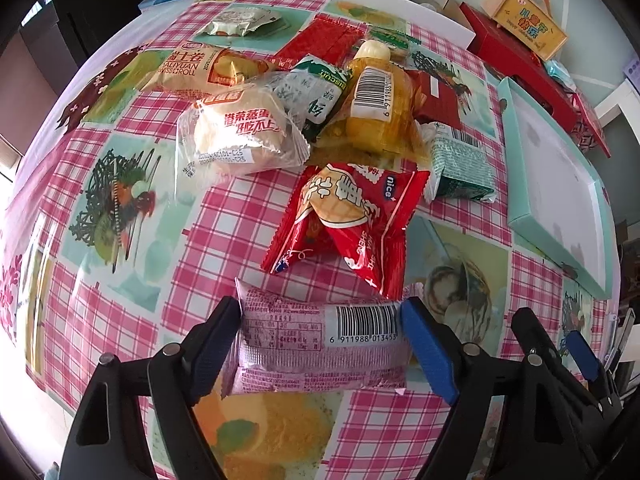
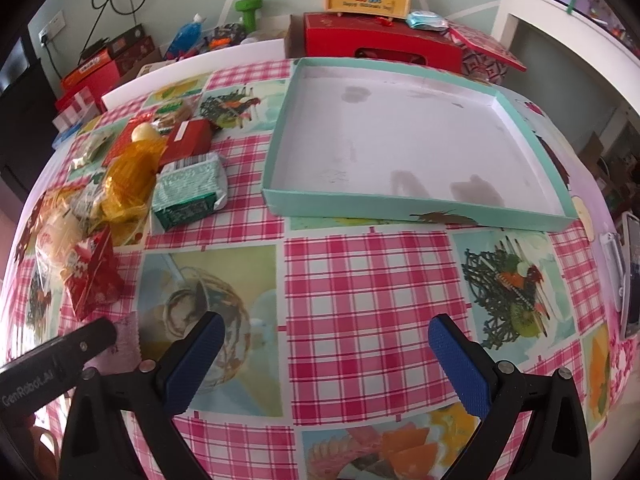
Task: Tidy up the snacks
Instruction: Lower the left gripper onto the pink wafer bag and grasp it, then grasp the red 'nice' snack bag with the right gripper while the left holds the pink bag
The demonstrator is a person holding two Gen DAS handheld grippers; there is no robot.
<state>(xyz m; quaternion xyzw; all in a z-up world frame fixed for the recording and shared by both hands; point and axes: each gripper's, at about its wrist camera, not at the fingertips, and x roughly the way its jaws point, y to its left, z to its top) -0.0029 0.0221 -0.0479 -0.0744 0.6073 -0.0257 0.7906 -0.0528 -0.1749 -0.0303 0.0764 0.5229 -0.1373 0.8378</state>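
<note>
I am holding the left gripper (image 1: 320, 344) with its jaws clenched on a pink snack packet (image 1: 320, 346), one pad pressing each short end so the packet is spanning the gap crosswise, barcode side up. The packet is sitting just above the checked counter (image 1: 132, 300); I cannot tell whether it is touching the cloth.

Straight ahead of these jaws, a red wafer packet (image 1: 352, 220) is lying on the counter, close to the pink one but apart from it. Beyond that the rest of the snacks are piling together: a clear-wrapped steamed cake (image 1: 240, 128) ahead and to the left, a yellow jelly bottle (image 1: 378, 100) ahead and resting on other wrappers, and a green biscuit pack (image 1: 460, 164) ahead to the right. Further right, a shallow teal tray (image 1: 516, 216) is lying flat on the counter.

I am keeping the right gripper (image 2: 326, 360) with its jaws released, wide apart and gripping nothing, hovering over bare cloth. Ahead of them and slightly right, the tray's near wall (image 2: 400, 210) is facing me, its white floor holding no snacks. To the left of these jaws the tip of the left gripper and a corner of the pink packet (image 2: 128, 340) are showing, with the snack pile (image 2: 132, 176) beyond them, well apart from the tray.
</note>
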